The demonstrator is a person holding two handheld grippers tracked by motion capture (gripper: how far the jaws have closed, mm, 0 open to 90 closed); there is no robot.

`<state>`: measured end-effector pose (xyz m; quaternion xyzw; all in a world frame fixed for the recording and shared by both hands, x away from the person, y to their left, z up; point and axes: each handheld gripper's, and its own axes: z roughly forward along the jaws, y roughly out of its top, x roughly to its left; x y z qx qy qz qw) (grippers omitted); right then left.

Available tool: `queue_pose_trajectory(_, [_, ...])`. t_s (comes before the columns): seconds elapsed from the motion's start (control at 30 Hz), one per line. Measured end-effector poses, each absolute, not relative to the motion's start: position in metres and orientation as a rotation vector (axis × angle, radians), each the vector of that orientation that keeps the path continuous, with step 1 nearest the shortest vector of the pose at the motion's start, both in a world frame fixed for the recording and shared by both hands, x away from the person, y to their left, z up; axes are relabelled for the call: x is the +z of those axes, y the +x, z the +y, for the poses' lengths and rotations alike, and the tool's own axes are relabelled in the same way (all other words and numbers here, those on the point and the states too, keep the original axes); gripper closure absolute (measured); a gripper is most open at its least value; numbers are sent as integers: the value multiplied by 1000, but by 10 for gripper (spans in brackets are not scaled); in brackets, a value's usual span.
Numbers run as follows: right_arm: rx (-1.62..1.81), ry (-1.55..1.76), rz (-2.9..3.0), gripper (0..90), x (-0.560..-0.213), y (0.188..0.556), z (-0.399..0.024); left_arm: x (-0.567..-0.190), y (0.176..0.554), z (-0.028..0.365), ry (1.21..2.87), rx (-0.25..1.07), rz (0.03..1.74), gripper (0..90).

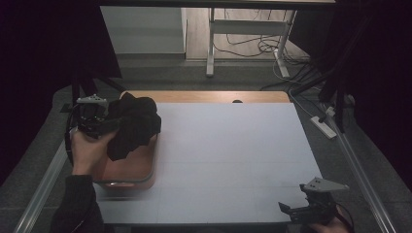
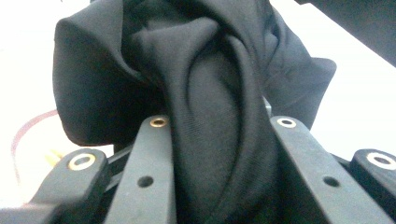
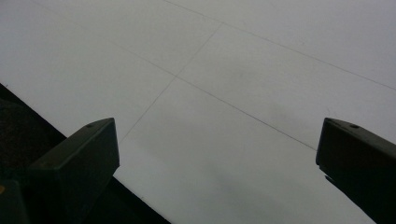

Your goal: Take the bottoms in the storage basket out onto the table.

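We are gripping the black cloth (image 1: 134, 125) with the left gripper (image 1: 112, 127), its jaws pinching a thick fold, above the brown bin (image 1: 128, 167) at the table's (image 1: 228, 155) left edge. The cloth is hanging bunched over the bin's far end and hiding its interior. We are holding the right gripper (image 1: 290, 210) at the near right corner, jaws spread wide over bare white surface. Beyond the table, cables (image 1: 252, 48) are lying on the floor. The dark surroundings are obscuring the cloth's exact shape.
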<state>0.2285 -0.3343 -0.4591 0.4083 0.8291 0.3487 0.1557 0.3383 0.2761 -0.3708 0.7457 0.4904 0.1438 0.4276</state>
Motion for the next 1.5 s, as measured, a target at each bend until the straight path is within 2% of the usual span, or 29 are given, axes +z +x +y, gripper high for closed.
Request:
queue_pose_trajectory(0.33, [997,1168,2374,0,-459,228,-334,-359,336,256,1885,344,1147,730])
queue_pose_trajectory(1.5, [994,1169,2373,0,-459,228,-334,-359,351,168,2000,258,955,729])
